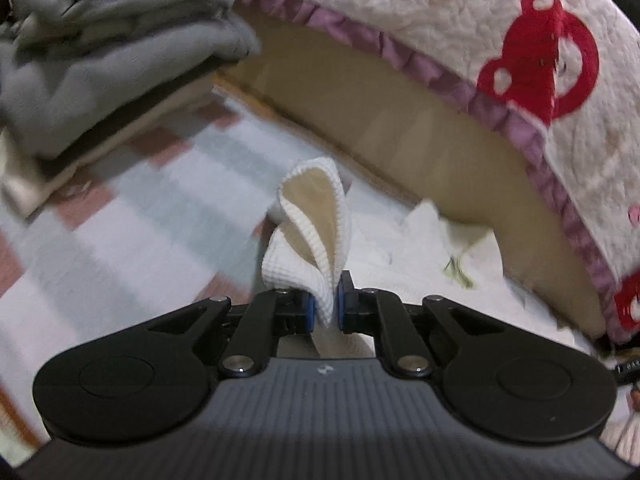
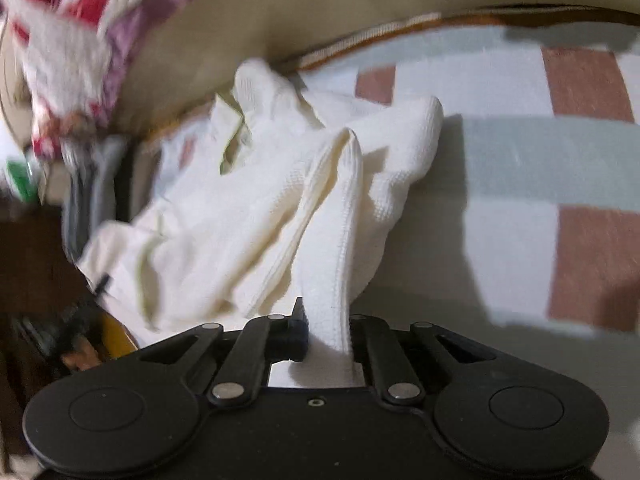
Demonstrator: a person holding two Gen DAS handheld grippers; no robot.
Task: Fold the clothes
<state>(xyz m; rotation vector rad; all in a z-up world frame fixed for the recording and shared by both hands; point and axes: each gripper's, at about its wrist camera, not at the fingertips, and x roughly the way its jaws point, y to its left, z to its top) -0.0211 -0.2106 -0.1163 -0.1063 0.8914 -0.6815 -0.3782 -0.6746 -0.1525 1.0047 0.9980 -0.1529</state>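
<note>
A white waffle-knit garment [image 2: 248,208] lies crumpled on a checked blanket. In the left wrist view my left gripper [image 1: 325,308] is shut on a ribbed edge of the garment [image 1: 316,236], which curls up in a loop above the blue pads [image 1: 309,309]. In the right wrist view my right gripper [image 2: 328,332] is shut on a thick fold of the same garment, which rises from the jaws toward the bunched pile. The right finger of that gripper is hidden by the cloth.
A stack of folded grey clothes [image 1: 112,52] sits at the back left. A quilted cushion with red prints and purple trim [image 1: 520,64] leans over the far side. The pink, white and pale-green checked blanket [image 2: 540,168] spreads to the right.
</note>
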